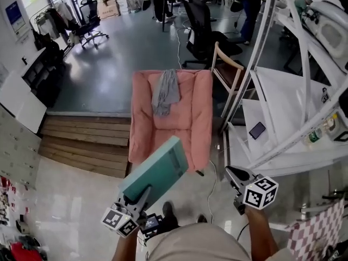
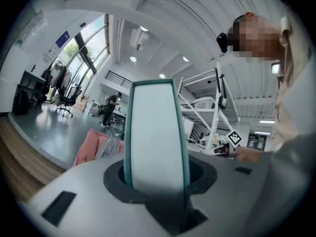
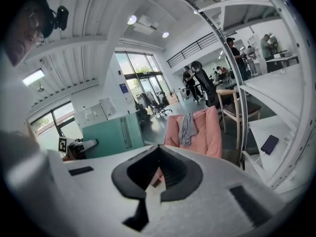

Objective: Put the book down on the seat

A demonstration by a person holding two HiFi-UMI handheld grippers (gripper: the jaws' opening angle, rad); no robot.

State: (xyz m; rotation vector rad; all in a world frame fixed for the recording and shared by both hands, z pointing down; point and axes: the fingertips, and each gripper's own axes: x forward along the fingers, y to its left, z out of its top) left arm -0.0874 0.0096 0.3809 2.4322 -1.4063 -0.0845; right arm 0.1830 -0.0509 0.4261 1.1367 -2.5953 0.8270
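Gripping the teal hardcover book (image 1: 157, 173) in your left gripper (image 1: 142, 196), you've got its long axis pointing straight over the front edge of the pink cushioned armchair (image 1: 142, 118) just ahead, while your right gripper (image 1: 235, 173) is pinched closed, empty.

Left tool (image 1: 142, 196) low and forward, roughly level, jaws clamped on the book (image 1: 157, 173). Right tool (image 1: 235, 173) beside it, tilted slightly down, jaws together, empty.

Dressed in a beige top (image 1: 191, 244), sleeves seemingly short. Left gripper (image 1: 143, 193) and right gripper (image 1: 235, 173) pale grey, black-lined inside, each bearing a white cube (image 1: 261, 192) printed with black square markers.
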